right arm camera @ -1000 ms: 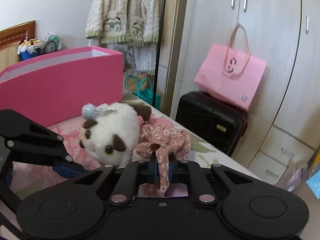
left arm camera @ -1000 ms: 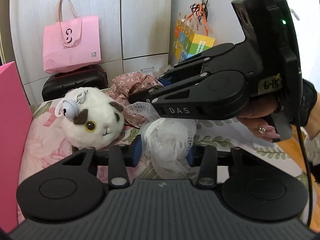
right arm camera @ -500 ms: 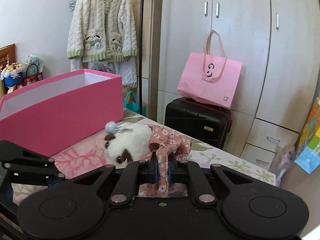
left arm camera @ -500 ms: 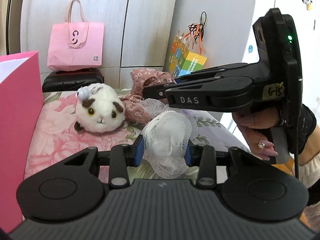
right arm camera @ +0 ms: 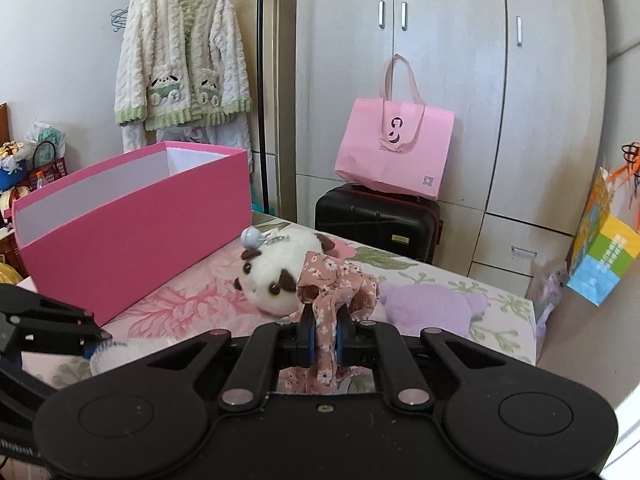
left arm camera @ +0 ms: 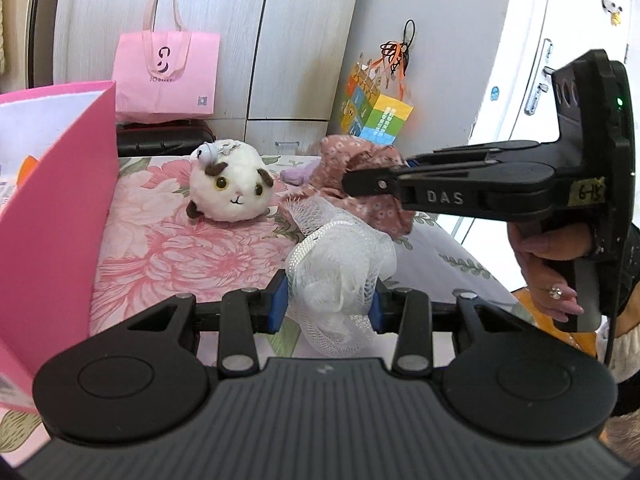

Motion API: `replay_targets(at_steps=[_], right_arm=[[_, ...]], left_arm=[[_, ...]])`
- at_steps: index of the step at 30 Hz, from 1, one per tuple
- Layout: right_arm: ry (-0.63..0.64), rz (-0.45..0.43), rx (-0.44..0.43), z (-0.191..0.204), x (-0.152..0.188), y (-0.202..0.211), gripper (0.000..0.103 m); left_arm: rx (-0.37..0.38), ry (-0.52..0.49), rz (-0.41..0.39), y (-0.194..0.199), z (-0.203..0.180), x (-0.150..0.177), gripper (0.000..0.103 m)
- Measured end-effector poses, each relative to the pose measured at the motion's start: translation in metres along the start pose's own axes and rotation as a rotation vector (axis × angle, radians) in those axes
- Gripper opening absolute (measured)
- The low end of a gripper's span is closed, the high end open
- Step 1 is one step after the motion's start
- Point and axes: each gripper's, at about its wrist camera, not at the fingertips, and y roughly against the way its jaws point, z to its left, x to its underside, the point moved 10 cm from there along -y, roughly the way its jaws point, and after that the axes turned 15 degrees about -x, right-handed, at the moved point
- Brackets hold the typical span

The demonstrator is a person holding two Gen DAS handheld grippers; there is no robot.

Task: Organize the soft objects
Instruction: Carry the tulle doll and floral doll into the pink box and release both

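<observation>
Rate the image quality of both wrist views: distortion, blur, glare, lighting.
Left wrist view: strong fisheye bending of the wardrobe lines; the colourful box is softly blurred; the white mesh pouf is sharp. Right wrist view: the same barrel distortion with dark corners, even daylight, no hard glare; the floral cloth is crisp.

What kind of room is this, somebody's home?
Most likely a bedroom at home: a bed with a floral sheet, a tall wardrobe behind it, and a fluffy cardigan hanging on the wall.

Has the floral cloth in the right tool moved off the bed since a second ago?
Yes. The floral cloth has been lifted and pulled back from the plush, which stays on the bed.
</observation>
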Motion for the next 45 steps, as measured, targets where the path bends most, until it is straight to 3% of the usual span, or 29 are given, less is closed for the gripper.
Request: replay_targets(at_steps=[8,11,20,29,36,45], right_arm=[[-0.019,0.029,-0.01,0.032,0.021,0.017,0.011],[-0.012,0.043,-0.017,0.046,0.026,0.023,0.011],[-0.059,0.064,-0.04,0.076,0.039,0.041,0.011],[-0.082,0.098,-0.086,0.108,0.042,0.052,0.011],[-0.048,0.157,-0.212,0.154,0.028,0.052,0.011],[0.073,0.083,-0.317,0.209,-0.035,0.047,0.011]], left_arm=[[-0.004,-0.012,0.011,0.02,0.01,0.01,0.038],[-0.014,0.0,0.048,0.026,0.016,0.019,0.038],[0.063,0.022,0.15,0.043,0.026,0.047,0.038],[0.07,0.042,0.195,0.068,0.054,0.054,0.038],[0.088,0.047,0.271,0.096,0.079,0.042,0.038],[0.005,-0.007,0.187,0.135,0.122,0.0,0.038]])
